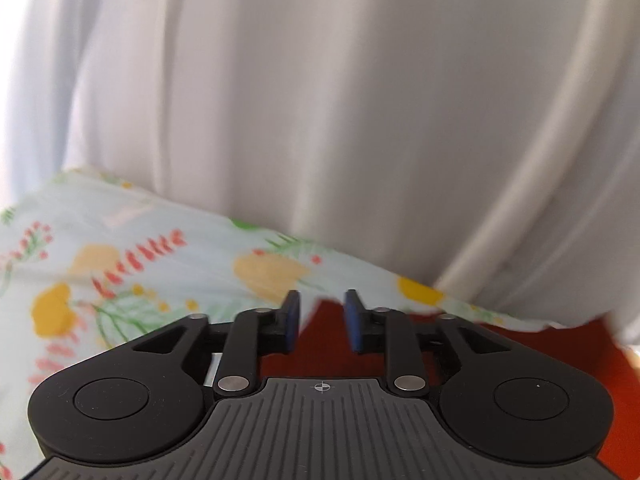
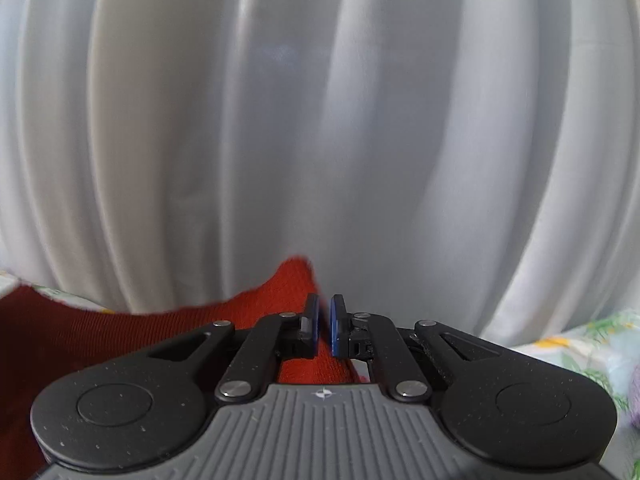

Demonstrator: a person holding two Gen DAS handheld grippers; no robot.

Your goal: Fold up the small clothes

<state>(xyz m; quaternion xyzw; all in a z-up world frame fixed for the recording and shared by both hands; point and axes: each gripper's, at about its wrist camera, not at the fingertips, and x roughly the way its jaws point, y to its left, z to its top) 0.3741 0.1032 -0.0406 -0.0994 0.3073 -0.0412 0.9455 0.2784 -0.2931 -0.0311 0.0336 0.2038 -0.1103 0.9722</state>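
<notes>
A red knit garment (image 1: pixel 332 344) lies on a floral sheet (image 1: pixel 120 272). In the left wrist view my left gripper (image 1: pixel 322 320) is open, its blue pads apart just above the red cloth, holding nothing. In the right wrist view my right gripper (image 2: pixel 325 326) is nearly closed on a raised fold of the same red garment (image 2: pixel 288 292), which runs between the pads and spreads out to the left. The rest of the garment is hidden under the grippers.
A white pleated curtain (image 2: pixel 320 120) hangs close behind the bed and fills the upper part of both views, also in the left wrist view (image 1: pixel 320 100). A lilac item (image 2: pixel 634 396) lies on the sheet at the right edge.
</notes>
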